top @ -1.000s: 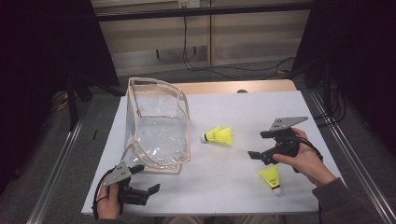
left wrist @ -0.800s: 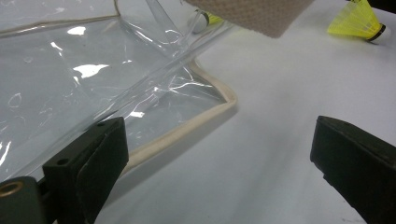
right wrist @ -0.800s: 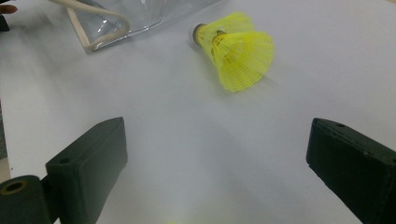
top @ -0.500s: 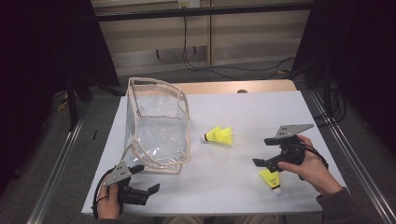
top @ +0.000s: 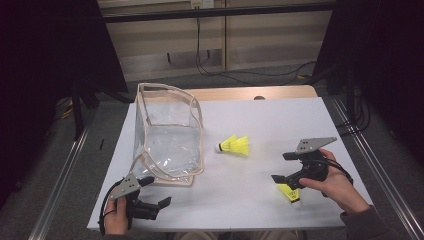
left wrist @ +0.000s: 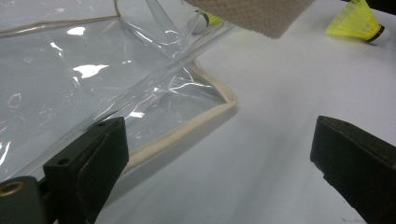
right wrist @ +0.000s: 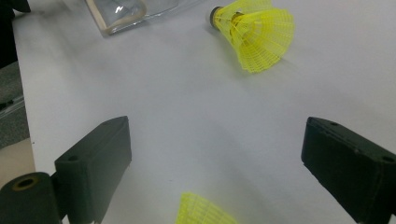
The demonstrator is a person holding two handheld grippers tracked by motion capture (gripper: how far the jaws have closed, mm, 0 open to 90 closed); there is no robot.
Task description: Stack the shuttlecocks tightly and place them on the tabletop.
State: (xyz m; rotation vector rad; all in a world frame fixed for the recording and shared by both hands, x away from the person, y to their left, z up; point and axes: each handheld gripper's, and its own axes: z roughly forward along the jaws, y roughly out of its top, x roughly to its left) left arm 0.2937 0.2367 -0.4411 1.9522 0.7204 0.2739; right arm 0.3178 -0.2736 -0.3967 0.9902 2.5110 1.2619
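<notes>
- A clear plastic bag [top: 167, 137] with beige piping along its edges stands on the left half of the white table [top: 260, 120], mouth open upward; nothing shows through its walls or on its floor.
- The bag's near corner sags outward toward the table's front edge, and in the left gripper view that piped corner lies just ahead of the left jaw.
- The left gripper [top: 156, 191] sits at the front-left corner of the table, held in a hand; its jaws stand wide apart with nothing between them, one jaw close beside the bag's lower edge, though I cannot tell whether it touches.
- One yellow shuttlecock [top: 234, 146] lies on its side near the middle of the table, just to the right of the bag, cork end pointing at the bag.
- A second yellow shuttlecock [top: 290, 194] lies near the front-right corner, right under the right gripper [top: 282, 167].
- The right gripper's jaws are spread wide and hold nothing; in the right gripper view the skirt of that shuttlecock [right wrist: 203, 211] peeks up between them.
</notes>
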